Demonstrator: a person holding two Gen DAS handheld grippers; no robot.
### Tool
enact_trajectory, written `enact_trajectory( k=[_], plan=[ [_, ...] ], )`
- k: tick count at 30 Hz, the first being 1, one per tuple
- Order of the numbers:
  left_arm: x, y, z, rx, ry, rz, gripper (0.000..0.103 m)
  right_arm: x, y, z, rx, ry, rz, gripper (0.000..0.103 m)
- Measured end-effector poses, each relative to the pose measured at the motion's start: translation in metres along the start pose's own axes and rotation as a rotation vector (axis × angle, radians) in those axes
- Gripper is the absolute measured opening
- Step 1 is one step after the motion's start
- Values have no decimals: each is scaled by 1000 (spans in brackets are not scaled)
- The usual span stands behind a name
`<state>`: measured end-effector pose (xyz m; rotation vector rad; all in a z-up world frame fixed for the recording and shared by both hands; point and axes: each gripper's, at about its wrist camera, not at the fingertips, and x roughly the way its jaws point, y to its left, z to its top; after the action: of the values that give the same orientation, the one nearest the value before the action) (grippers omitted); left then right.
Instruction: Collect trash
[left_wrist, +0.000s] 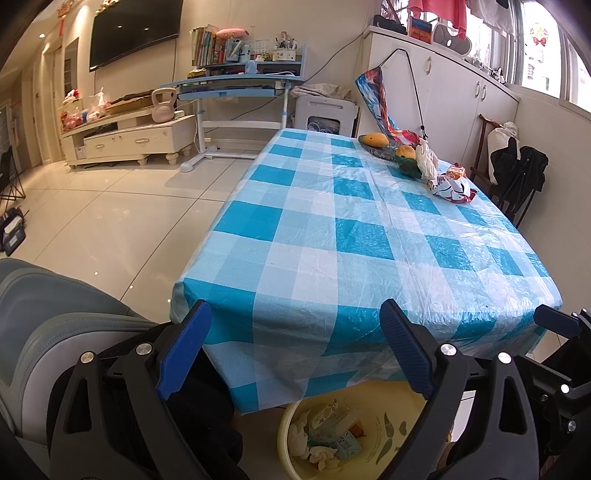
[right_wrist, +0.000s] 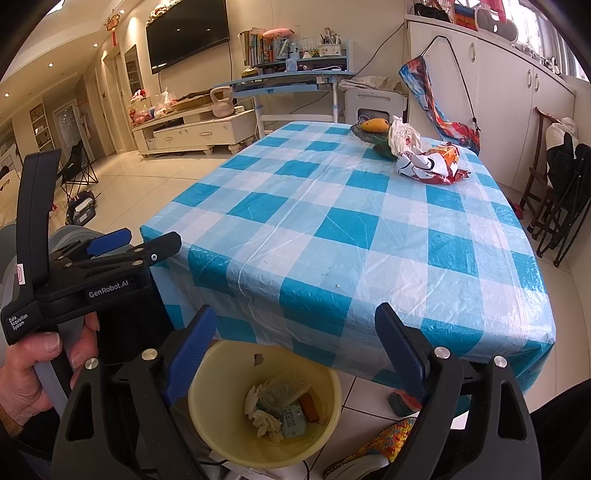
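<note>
Both tongs are just hanging there wide apart with nothing in them, left gripper (left_wrist: 295, 350) and right gripper (right_wrist: 295, 350). Right below sits the yellow bin (right_wrist: 207, 406) with tissues and packets inside. Crumpled wrappers (right_wrist: 428, 164) are way over at the table's (right_wrist: 332, 240) far side, near a fruit bowl (right_wrist: 364, 133).

tabletop (right_wrist: 332, 229): blue-white check cover
far end: fruit dish (right_wrist: 364, 133), crumpled wrappers (right_wrist: 428, 164)
floor (right_wrist: 147, 192): yr yellow bin (right_wrist: 325, 424), trash inside
</note>
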<state>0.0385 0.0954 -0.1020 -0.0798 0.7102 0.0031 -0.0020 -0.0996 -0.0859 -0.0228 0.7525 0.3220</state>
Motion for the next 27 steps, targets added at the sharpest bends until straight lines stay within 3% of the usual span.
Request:
enact_trajectory(
  k=[27],
  plan=[
    [0,1,0,-1,-1,-1,89,1,-1,-2,1,1,-5,84]
  ],
)
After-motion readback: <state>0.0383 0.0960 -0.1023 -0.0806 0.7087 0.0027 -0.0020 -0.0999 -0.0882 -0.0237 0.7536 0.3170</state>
